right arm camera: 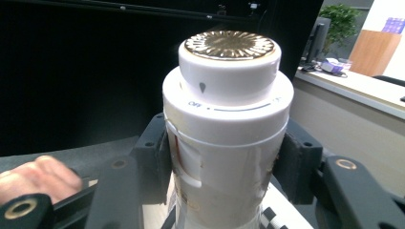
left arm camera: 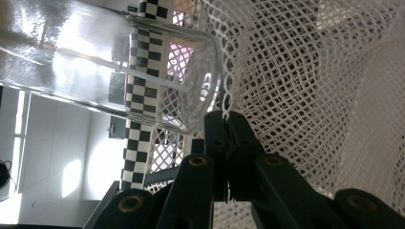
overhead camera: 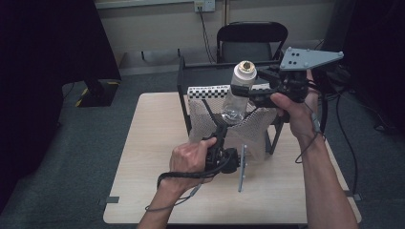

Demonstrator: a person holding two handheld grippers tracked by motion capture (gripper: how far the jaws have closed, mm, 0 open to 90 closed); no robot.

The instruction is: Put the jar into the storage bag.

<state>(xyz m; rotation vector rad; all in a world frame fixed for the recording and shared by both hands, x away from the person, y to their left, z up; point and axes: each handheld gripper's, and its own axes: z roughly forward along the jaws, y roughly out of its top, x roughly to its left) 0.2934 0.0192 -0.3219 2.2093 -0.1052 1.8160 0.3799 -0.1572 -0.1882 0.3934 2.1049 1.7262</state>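
Right gripper view: bottle (right arm camera: 228,143) clamped between the fingers (right arm camera: 152,157), below its cap.

The near tabletop (overhead camera: 143,191) lies open on both sides of the forearms. Farther back, the black frame (overhead camera: 182,90) and its white mesh bag (overhead camera: 258,129) block passage, with a chair (overhead camera: 251,40) behind.

Left forearm enters from the bottom centre of the high view; left hand (overhead camera: 190,160) sits at lower centre, fingers wrapped round the left gripper (overhead camera: 210,110), whose jaws point up-frame and are pressed together. In the left gripper view those jaws meet at bottom centre, pinching a strand of white mesh (left arm camera: 305,71).

Right forearm runs up the right side of the high view; right hand (overhead camera: 293,107) at upper right, raised. Right gripper (overhead camera: 244,91) points toward frame left, jaws clamped on the neck of a bottle (right arm camera: 228,138).
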